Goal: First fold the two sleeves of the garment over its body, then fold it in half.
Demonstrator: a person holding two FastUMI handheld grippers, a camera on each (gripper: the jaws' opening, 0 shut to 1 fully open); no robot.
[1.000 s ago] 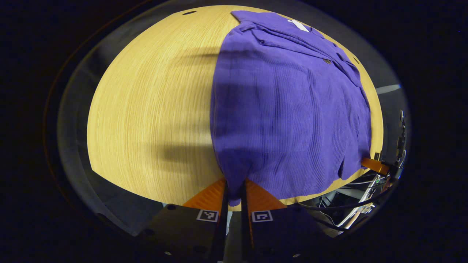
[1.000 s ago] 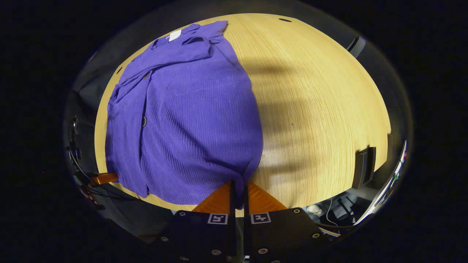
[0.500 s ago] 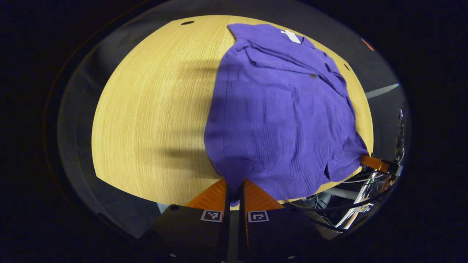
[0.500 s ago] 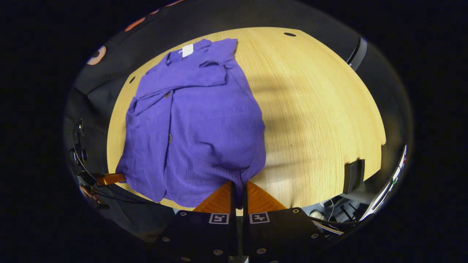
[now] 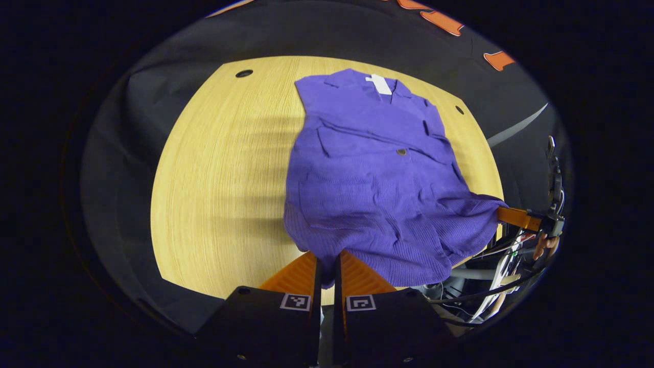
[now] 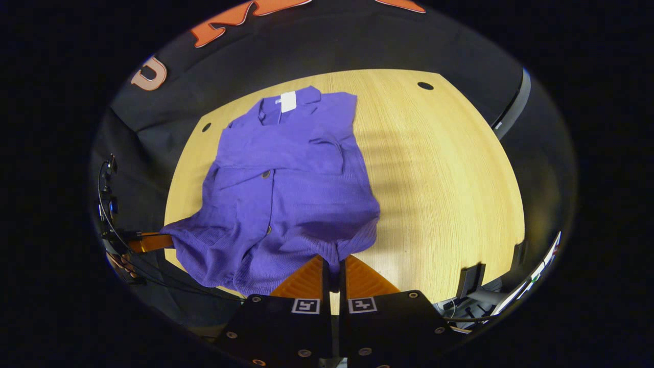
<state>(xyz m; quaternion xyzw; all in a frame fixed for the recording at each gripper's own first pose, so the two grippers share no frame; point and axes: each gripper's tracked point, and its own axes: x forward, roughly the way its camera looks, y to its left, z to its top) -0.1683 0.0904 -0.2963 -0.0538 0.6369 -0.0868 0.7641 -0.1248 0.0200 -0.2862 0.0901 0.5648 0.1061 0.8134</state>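
A purple buttoned garment (image 5: 373, 168) lies on the wooden table (image 5: 214, 174), sleeves folded across its body, collar and white tag at the far end. My left gripper (image 5: 327, 260) is shut on one corner of the near hem, which is lifted off the table. My right gripper (image 6: 334, 263) is shut on the other hem corner of the garment (image 6: 291, 174). The right gripper (image 5: 513, 217) also shows at the right of the left gripper view, with a hand behind it. The left gripper (image 6: 153, 241) sits at the left of the right gripper view.
The table (image 6: 444, 174) has small dark holes (image 5: 244, 73) near its far corners. Cables (image 5: 490, 286) and equipment hang past the near table edge. A dark bracket (image 6: 472, 278) stands at the table's near right edge.
Both grippers have risen and pulled back with the hem corners, so the near hem lifts off the table and the garment looks smaller and farther away.
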